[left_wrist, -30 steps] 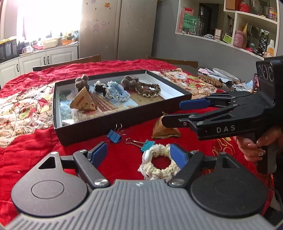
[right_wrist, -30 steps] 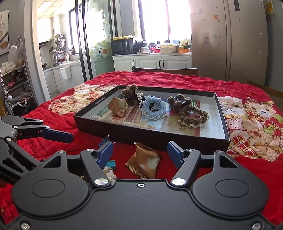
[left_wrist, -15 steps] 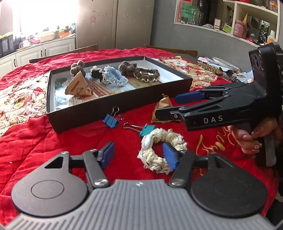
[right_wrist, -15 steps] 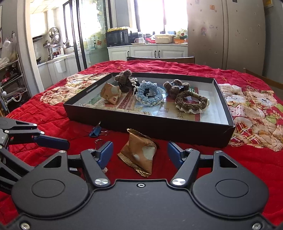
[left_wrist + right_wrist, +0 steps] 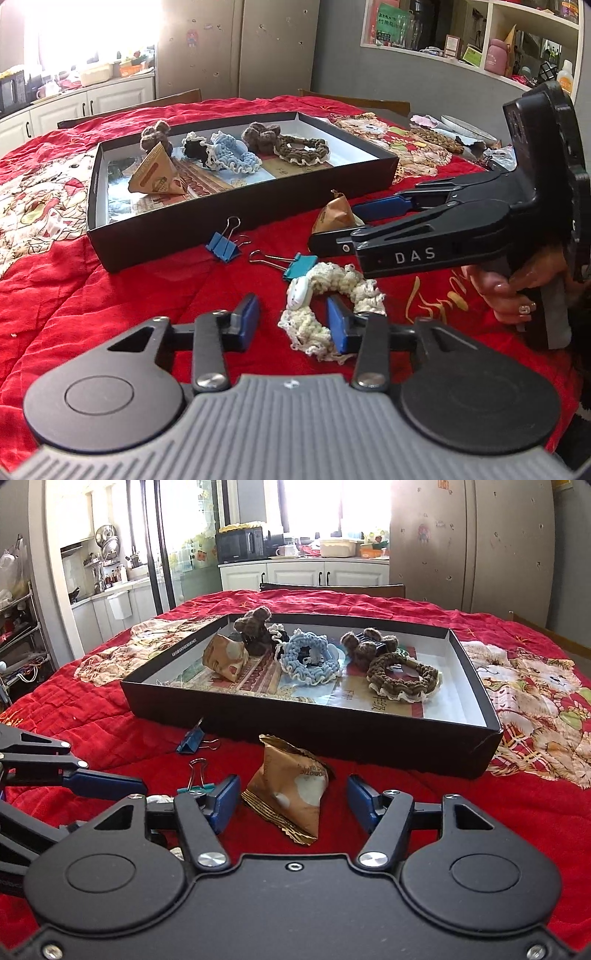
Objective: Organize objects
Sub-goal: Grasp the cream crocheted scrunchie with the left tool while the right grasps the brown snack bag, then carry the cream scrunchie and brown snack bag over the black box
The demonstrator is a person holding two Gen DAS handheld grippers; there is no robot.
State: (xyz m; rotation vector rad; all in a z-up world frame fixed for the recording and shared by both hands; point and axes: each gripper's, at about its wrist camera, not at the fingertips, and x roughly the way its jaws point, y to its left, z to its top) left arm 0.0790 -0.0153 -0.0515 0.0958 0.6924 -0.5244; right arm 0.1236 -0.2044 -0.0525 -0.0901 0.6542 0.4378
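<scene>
The cream crocheted scrunchie (image 5: 330,308) lies on the red cloth of the counter (image 5: 110,295), near me, just short of the black tray (image 5: 236,218). It looks soft, light and squashy, so I judge a pinch across one side of the ring will do. My left gripper (image 5: 291,321) is closing, one finger inside the ring, the other outside, with its left side between them; the pads do not look pressed on it yet. To the right, the brown snack packet (image 5: 288,794) sits between the fingers of my right gripper (image 5: 291,797), which are closing slowly but well clear of it. The packet looks light, crinkly and likely slippery; I would take it across its puffed middle. A teal binder clip (image 5: 299,266) touches the scrunchie's far edge and could drag along; a blue binder clip (image 5: 221,247) lies farther left. Other scrunchies and a packet already lie in the tray.
</scene>
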